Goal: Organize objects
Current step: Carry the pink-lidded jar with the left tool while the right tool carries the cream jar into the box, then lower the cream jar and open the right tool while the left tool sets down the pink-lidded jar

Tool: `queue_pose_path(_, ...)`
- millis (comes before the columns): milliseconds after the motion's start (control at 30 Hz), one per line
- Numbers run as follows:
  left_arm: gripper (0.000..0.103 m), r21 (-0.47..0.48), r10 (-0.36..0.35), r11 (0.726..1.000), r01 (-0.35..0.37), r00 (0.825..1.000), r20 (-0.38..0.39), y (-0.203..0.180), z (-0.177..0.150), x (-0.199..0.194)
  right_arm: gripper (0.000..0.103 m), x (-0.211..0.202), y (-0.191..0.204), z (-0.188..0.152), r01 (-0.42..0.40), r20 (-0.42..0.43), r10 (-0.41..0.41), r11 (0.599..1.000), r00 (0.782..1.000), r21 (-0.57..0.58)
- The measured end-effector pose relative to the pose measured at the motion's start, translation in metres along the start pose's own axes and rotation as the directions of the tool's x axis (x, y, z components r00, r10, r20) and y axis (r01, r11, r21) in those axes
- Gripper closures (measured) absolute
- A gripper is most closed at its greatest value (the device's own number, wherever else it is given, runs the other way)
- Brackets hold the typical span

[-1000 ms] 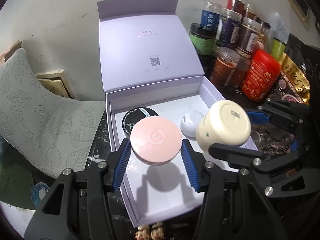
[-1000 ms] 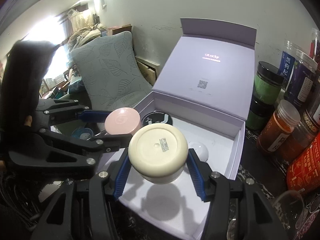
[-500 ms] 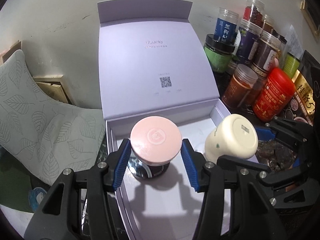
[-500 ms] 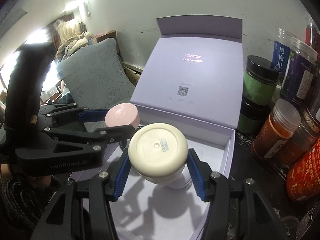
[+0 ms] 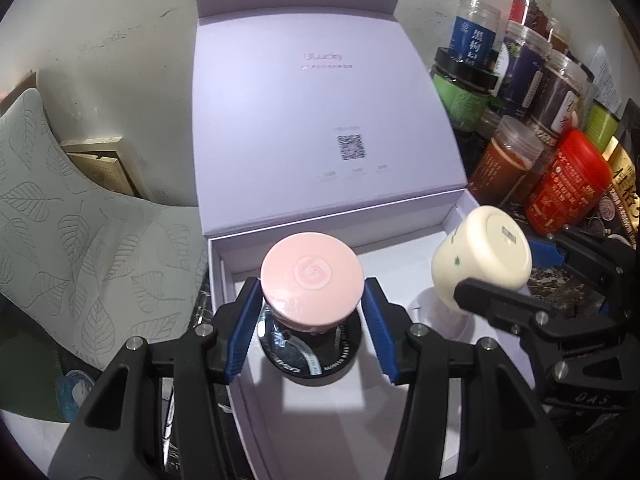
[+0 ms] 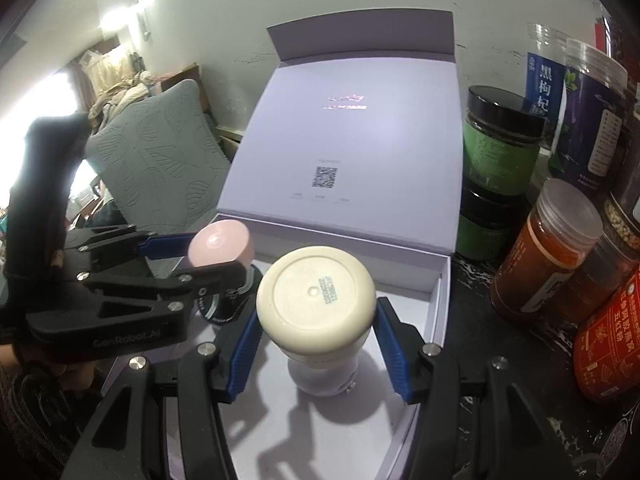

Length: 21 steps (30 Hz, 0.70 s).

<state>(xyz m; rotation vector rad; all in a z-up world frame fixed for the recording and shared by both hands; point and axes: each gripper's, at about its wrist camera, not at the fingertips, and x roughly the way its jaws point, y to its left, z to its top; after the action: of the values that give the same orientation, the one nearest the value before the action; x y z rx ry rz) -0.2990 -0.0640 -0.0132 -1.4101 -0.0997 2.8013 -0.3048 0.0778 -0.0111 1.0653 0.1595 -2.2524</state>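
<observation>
Jars [image 5: 520,128] right of box [image 5: 320,128] (cushion [image 5: 60,216] left)

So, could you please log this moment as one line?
left hand-held gripper: holds round pink disc | right hand-held gripper: holds cream ceramic cup | both over open lilac box

We find the open lilac box [image 5: 448,396] bare across its near floor, so there is room to come in from the front. Its raised lid [image 5: 320,120] walls off the back. Inside, a black round tin [image 5: 308,360] sits at the left and a white rounded object [image 6: 324,380] at the right, each beneath a loaded tool. The left tool [image 6: 216,258] and right tool [image 5: 516,276] crowd each other over the box. Packed jars [image 6: 544,256] block the right side; a leaf-pattern cushion [image 5: 72,232] stands at the left.
</observation>
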Motion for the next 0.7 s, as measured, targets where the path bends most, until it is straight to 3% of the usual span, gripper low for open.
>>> queue_pose_path(233, 0.053, -0.013, 0.011, 1.000, -0.011, 1.000, -0.018, 0.009, -0.001, 0.009, 0.046, 0.025, -0.004, 0.005, 0.039, -0.023, -0.038, 0.999, 0.999, 0.026)
queue_pose_path(467, 0.053, -0.030, -0.029, 0.999, 0.028, 0.999, -0.045, 0.011, -0.002, 0.018, 0.046, 0.038, -0.005, 0.013, 0.051, -0.025, -0.050, 0.998, 0.998, 0.036)
queue_pose_path(700, 0.053, -0.027, 0.000, 1.000, -0.001, 0.998, -0.067, 0.011, -0.004, 0.026, 0.046, 0.046, -0.002, 0.016, 0.054, -0.056, -0.052, 0.998, 0.997, 0.045)
